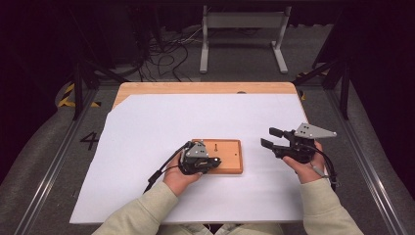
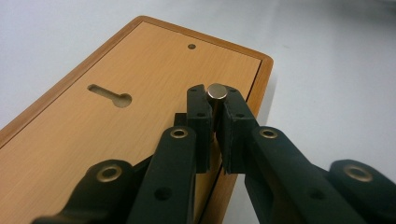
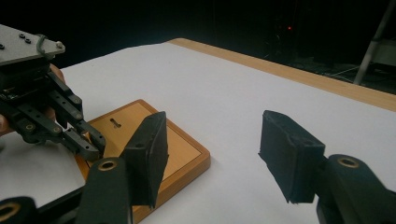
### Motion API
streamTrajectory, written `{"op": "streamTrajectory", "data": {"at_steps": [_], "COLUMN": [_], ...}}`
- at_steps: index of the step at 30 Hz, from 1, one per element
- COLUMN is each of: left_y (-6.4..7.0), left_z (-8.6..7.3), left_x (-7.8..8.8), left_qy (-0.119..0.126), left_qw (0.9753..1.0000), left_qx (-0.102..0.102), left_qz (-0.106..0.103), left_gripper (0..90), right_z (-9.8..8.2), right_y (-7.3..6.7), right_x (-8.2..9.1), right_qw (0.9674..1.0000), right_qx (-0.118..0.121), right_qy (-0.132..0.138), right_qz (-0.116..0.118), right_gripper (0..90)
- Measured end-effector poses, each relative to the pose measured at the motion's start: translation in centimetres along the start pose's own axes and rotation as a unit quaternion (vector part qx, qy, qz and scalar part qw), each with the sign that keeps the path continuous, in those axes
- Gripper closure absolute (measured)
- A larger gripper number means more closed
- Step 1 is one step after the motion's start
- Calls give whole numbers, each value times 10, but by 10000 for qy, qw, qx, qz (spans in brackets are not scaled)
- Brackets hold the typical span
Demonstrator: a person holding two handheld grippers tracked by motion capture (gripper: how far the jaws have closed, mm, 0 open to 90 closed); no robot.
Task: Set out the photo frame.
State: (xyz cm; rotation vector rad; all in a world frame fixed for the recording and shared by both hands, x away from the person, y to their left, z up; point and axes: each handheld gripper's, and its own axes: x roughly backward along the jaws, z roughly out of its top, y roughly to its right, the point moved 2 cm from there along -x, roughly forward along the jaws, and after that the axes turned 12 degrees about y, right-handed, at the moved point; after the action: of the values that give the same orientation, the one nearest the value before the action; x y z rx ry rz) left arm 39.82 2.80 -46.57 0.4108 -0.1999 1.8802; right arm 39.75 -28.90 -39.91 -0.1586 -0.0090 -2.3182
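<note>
Here the left tongs are clamped on a small metal pin that stands above the near edge of the wooden plaque, while the right tongs hang apart and empty, well off to the side. Likely the pin is light, stiff and slick, so the hold belongs low on its shank, pads square. The plaque's raised rim lies just beneath the left tongs, and bare white counter lies open all round.
</note>
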Motion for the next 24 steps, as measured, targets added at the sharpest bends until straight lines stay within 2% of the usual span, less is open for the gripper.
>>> {"op": "streamTrajectory", "data": {"at_steps": [4, 8, 11, 17, 19, 20, 21, 24], "left_y": [1, 4, 8, 14, 17, 20, 20, 25], "left_z": [0, 0, 1, -1, -2, -3, -3, -4], "left_x": [0, 0, 0, 1, 2, 3, 3, 5], "left_qy": [4, -53, -159, -124, -134, -140, -112, -122], "left_qw": [10000, 9992, 9966, 9924, 9890, 9861, 9823, 9743], "left_qx": [-80, -399, -789, -1192, -1442, -1624, -1848, -2227], "left_qz": [12, 79, 178, 276, 308, 310, 289, 313], "left_gripper": [841, 841, 841, 840, 840, 841, 841, 841], "right_z": [0, 0, 0, 0, 0, -1, -1, -2], "right_y": [0, 0, 0, -2, -2, -2, -2, -3], "right_x": [0, 0, 0, -1, -1, -1, -1, 0], "right_qw": [10000, 10000, 10000, 10000, 10000, 10000, 10000, 10000], "right_qx": [-3, -6, 0, 10, 19, 21, 31, 19], "right_qy": [-4, 1, -2, -2, -10, -17, -13, -8], "right_qz": [0, 4, 3, 29, 24, 34, 46, 42], "right_gripper": [426, 426, 428, 431, 431, 432, 432, 433]}}
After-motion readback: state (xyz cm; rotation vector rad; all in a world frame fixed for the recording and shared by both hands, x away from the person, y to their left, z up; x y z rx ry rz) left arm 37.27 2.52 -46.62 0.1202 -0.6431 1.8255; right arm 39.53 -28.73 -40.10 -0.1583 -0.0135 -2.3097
